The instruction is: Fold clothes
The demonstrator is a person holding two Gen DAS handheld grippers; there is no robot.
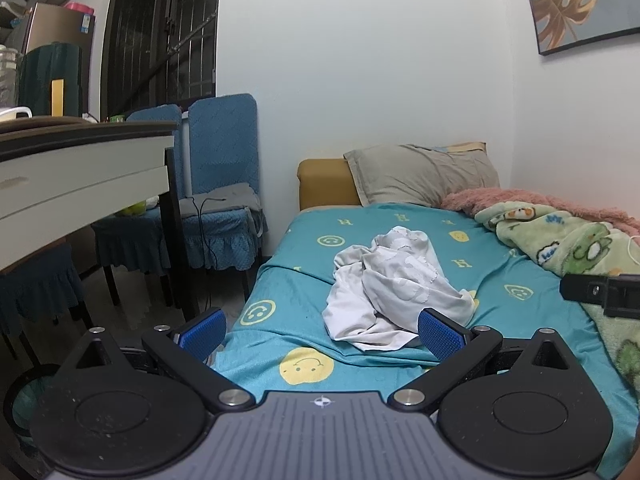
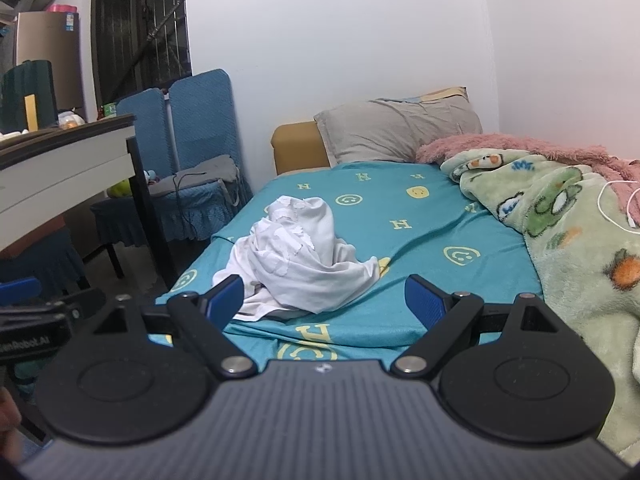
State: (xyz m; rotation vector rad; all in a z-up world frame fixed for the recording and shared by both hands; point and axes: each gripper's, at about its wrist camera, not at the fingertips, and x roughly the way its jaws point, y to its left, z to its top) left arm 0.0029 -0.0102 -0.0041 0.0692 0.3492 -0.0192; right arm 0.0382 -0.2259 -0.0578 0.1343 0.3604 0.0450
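bed: I saw the teal smiley-print sheet filling the middle of both views, running from near edge to the far wall.
blanket: green cartoon fleece bunched along the right side, pink fuzzy layer under it at the far end.
pillow: grey, far end, against a tan headboard.
table: white-edged, left, blue-covered chairs beyond it.
garment: white crumpled heap sat mid-bed, unfolded, nearer the left edge, nothing touching it.
left gripper: I read it as wide apart, blue pads empty, near edge of bed, heap just beyond the right pad.
right gripper: also spread, empty, heap just beyond its left pad.
cable: white, on the blanket, far right.
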